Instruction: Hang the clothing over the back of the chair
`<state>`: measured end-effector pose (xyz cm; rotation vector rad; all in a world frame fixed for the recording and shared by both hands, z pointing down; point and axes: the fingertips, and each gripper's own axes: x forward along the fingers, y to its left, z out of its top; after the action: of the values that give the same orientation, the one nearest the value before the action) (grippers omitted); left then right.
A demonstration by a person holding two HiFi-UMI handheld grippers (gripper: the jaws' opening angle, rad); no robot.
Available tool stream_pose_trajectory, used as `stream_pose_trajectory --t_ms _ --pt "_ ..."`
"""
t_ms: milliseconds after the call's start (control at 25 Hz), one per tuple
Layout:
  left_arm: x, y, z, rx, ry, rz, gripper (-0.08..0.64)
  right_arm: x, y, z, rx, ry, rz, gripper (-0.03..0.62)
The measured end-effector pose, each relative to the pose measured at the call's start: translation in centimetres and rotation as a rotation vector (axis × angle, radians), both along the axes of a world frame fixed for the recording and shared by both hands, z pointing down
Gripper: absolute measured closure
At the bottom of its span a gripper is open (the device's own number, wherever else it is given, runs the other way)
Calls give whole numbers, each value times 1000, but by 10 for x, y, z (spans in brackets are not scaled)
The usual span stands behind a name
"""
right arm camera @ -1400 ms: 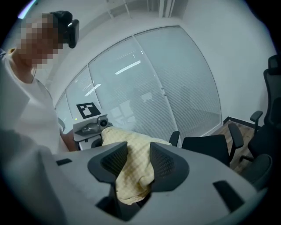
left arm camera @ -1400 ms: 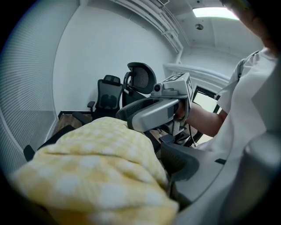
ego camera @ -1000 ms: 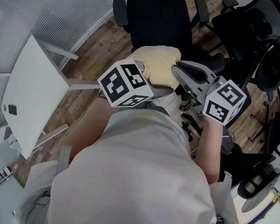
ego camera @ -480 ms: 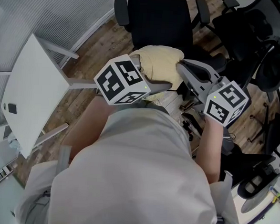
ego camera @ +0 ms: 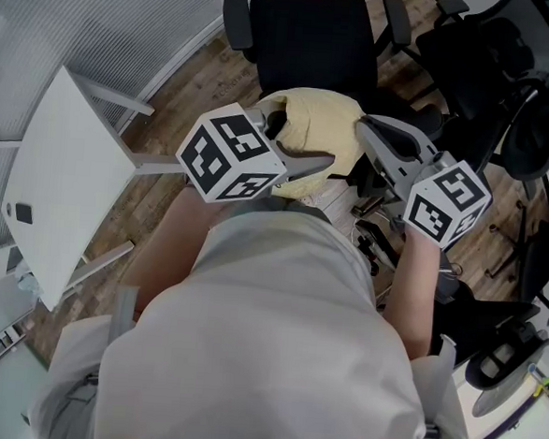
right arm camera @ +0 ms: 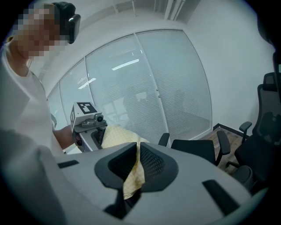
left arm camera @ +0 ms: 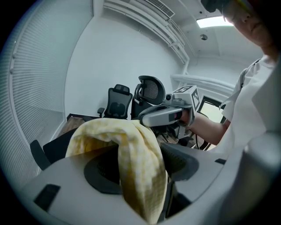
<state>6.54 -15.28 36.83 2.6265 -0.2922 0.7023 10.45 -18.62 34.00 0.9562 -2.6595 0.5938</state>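
A pale yellow piece of clothing (ego camera: pixel 317 123) hangs bunched between my two grippers, above the wooden floor in front of the person. My left gripper (ego camera: pixel 321 161) is shut on its near left part. In the left gripper view the cloth (left arm camera: pixel 136 162) drapes over and between the pads. My right gripper (ego camera: pixel 365 125) has just been closing, and its pads pinch a thin fold of the clothing (right arm camera: pixel 131 176). The black office chair (ego camera: pixel 311 38) stands just beyond the cloth, seat toward me; it also shows in the right gripper view (right arm camera: pixel 193 147).
A white table (ego camera: pixel 62 180) stands at the left by a glass wall with blinds. Several more black office chairs (ego camera: pixel 509 80) crowd the right side, with chair bases (ego camera: pixel 509 357) at the lower right. The person's body fills the lower middle of the head view.
The left gripper has swung a little left and up. The clothing has risen and bunched higher between the two grippers. The right gripper has edged slightly toward the chair.
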Motion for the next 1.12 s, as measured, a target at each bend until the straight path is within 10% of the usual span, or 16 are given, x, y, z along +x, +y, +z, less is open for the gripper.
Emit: stream_pose_trajectory --t_ms 1120 --pt "-60 -21 -23 37 101 -133 339 26 -8 14 27 165 85 551"
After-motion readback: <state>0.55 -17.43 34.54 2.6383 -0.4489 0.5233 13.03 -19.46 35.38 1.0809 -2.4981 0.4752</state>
